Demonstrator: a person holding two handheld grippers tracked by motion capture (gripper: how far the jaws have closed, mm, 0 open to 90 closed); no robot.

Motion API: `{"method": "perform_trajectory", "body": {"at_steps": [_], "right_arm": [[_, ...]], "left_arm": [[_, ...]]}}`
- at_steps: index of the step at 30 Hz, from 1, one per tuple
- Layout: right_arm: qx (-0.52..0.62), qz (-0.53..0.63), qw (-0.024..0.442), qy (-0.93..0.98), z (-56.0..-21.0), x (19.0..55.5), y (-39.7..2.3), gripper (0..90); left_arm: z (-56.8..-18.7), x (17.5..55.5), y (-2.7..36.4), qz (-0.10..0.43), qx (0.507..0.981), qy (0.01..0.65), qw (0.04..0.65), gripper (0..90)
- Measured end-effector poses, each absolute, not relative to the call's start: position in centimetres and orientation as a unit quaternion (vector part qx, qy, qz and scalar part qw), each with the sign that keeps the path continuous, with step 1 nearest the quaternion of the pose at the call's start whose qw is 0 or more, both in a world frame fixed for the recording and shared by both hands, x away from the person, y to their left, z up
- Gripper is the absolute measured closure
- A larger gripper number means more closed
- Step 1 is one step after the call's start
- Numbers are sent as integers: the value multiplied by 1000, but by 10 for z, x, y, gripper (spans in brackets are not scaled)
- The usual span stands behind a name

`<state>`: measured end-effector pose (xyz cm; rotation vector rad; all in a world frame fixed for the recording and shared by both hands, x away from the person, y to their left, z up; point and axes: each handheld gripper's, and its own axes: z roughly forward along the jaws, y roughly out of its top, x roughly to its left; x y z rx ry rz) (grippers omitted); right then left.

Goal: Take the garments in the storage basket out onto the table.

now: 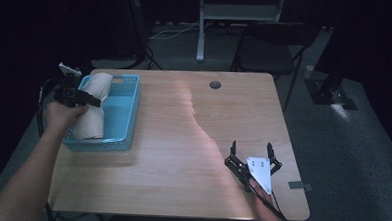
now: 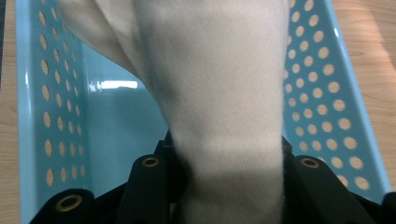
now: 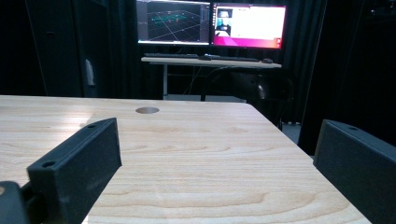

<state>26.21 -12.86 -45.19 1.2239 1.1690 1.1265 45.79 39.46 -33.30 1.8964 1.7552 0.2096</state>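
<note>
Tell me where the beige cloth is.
High view, left side: the beige cloth hangs in the left gripper over the perforated blue plastic basket.

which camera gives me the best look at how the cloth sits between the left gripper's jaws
The left gripper view: the cream cloth runs up between the two black jaws, which close on it, above the blue basket. The high view shows the cloth small, the left gripper across it.

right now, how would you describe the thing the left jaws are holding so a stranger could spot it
Start at the wooden table and go to the blue perforated basket at its left edge. The cream cloth is bunched up there, rising out of the basket with the left gripper clamped on it. It is the one soft, pale thing on the table.
</note>
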Motion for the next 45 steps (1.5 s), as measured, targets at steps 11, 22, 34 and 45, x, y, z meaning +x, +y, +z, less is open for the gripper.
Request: {"method": "perform_trajectory", "body": {"at_steps": [11, 22, 34, 45], "right_arm": [[512, 471, 525, 490, -452, 262, -129, 2], [511, 472, 527, 489, -452, 262, -129, 2], [510, 471, 527, 490, -452, 262, -128, 2], [509, 471, 528, 491, -452, 262, -128, 2]], "left_arm": [[-322, 452, 401, 66, 694, 653, 297, 636], [-290, 444, 398, 103, 699, 642, 298, 636], [-264, 439, 393, 98, 691, 636, 329, 636], [-243, 441, 375, 81, 703, 619, 342, 636]]}}
